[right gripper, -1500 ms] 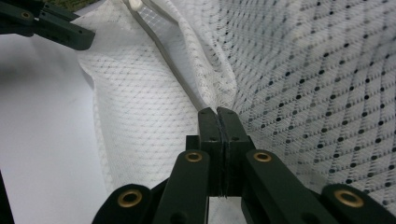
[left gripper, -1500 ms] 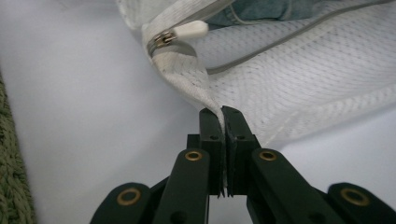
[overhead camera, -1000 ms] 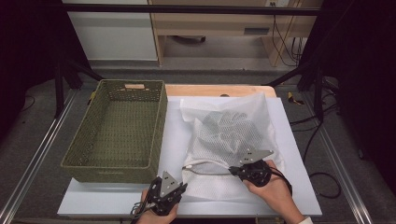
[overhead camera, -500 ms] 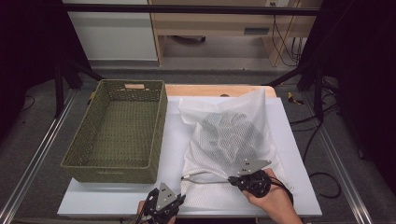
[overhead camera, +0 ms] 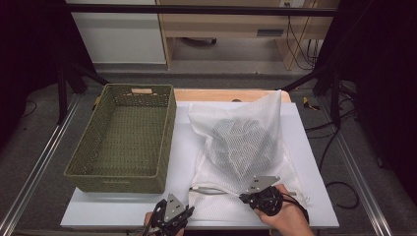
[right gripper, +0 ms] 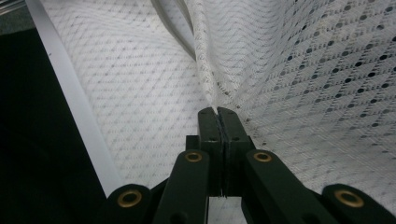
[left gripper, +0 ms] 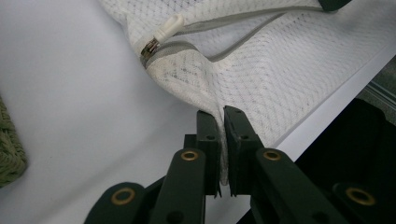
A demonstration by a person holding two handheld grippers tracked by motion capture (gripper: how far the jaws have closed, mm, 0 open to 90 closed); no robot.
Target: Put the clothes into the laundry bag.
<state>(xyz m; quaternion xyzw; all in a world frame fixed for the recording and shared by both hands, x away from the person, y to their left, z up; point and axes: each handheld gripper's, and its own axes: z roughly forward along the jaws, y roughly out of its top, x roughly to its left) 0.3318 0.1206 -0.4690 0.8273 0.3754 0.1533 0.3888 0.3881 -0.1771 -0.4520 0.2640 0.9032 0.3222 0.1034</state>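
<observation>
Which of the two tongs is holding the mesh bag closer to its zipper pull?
The left tongs: they pinch the mesh bag at its near corner, close to the zipper pull. The right tongs clamp plain mesh farther along the same edge.

Two handheld black two-jaw grippers (overhead camera: 244, 197): brass-coloured rivets (left gripper: 189, 155) at linkages, grey three-cornered top plates (overhead camera: 173, 207), bare hands (overhead camera: 287, 219).
</observation>
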